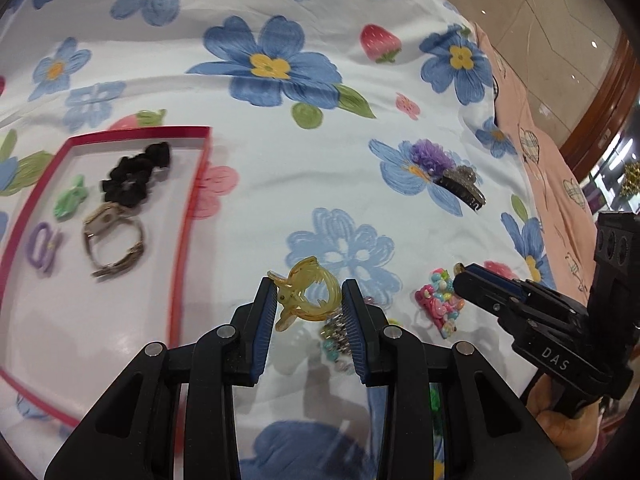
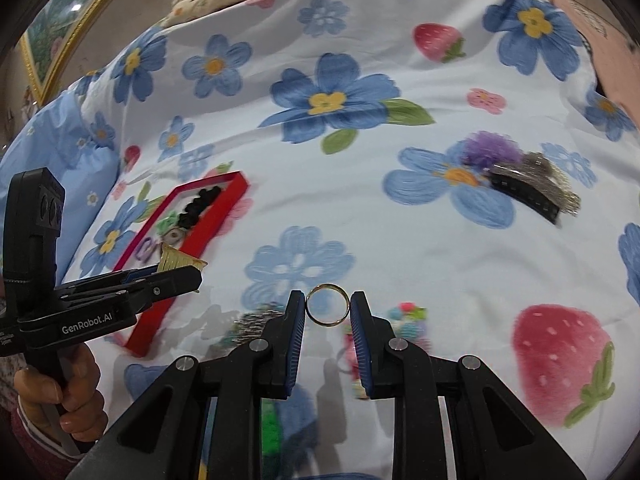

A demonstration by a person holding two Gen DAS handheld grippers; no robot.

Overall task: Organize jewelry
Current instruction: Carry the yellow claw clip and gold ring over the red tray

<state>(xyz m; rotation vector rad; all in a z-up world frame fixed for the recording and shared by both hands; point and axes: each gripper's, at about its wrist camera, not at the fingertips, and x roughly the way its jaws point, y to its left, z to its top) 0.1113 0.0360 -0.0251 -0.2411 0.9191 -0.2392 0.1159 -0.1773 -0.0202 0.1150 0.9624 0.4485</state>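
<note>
Yellow hair claw (image 1: 306, 294) clamped in left jaws, gold ring (image 2: 327, 304) in right jaws, red tray (image 1: 188, 216) nearby.

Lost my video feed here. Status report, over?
Left gripper shut on yellow claw clip. Right gripper shut on gold ring. Red tray left, path clear.

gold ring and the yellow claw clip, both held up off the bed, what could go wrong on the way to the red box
The gold ring is pinched edge-on at the very tips of the right gripper; it could pop out and get lost among the floral sheet folds. The yellow claw clip is held near the left gripper tips and might twist free. The red box already holds a watch, so a drop may knock it.
</note>
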